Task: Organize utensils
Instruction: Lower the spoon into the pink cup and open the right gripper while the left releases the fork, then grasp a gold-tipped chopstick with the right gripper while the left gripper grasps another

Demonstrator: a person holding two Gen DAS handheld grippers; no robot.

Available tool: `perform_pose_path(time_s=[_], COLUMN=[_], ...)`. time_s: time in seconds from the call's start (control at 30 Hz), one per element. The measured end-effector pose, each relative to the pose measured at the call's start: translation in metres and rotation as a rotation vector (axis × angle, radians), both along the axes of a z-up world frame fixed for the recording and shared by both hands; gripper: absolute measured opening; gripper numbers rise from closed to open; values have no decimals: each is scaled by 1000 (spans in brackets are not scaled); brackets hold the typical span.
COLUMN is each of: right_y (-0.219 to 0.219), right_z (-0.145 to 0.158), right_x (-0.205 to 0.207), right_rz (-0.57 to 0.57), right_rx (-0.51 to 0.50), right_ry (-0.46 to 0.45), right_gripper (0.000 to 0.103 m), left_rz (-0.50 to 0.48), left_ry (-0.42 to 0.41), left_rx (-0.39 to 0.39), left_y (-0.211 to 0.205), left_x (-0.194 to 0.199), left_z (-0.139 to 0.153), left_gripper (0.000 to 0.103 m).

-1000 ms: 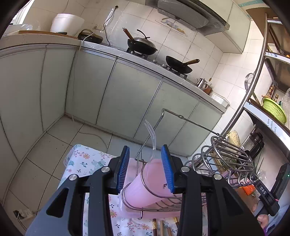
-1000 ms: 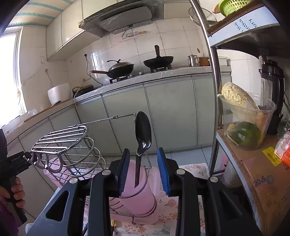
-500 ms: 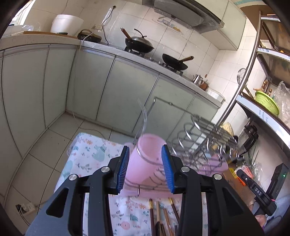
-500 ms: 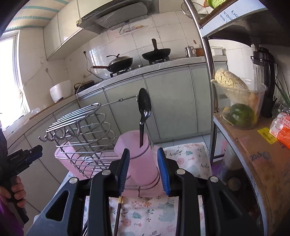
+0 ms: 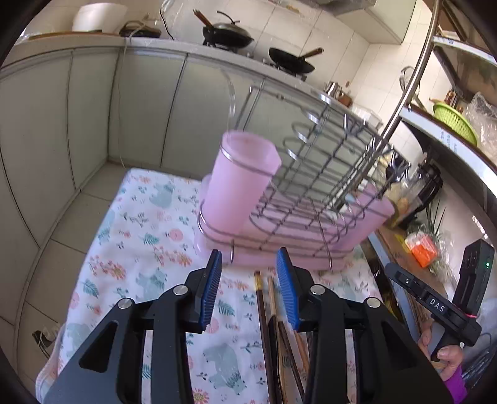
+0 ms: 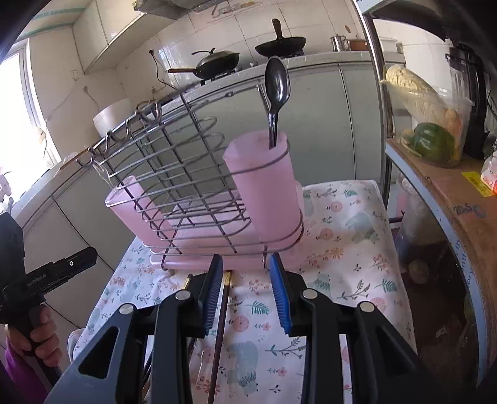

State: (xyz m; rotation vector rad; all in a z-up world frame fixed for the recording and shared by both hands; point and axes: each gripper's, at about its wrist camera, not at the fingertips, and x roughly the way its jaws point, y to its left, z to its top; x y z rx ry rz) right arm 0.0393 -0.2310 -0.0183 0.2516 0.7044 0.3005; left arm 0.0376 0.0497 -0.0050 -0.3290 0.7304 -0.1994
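We see a kitchen with white tiled walls [image 6: 310, 18] and a run of pale grey-green cabinets [image 5: 139, 102] beneath a light countertop [image 6: 326, 57], where two black woks [image 5: 228, 32] sit on the stove. The floor [image 5: 52, 230] is laid with large pale tiles. Bright daylight pours in from a window [image 6: 15, 102] at the left, and a metal-framed shelf unit [image 6: 435, 192] stands at the right.

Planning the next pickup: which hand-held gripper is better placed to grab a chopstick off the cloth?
Probably the left hand-held gripper: several chopsticks lie between its open jaws. The right hand-held gripper frames only one, close against its left pad.
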Motion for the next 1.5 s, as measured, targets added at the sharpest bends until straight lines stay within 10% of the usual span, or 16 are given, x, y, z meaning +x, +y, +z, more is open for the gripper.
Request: perform_pose_path(time_s=[0.67, 1.5], right_y=[13, 78], right_z=[-56, -92], right_x=[9, 65], right_rz=[105, 133], right_rx=[62, -92], right_ry=[226, 374], right_gripper=[20, 7], left_rz=[-181, -59], left_ry=[292, 313], left_rx=[94, 95], left_y=[-54, -18], left_x=[48, 34], left_z=[-77, -79], left_gripper=[18, 6])
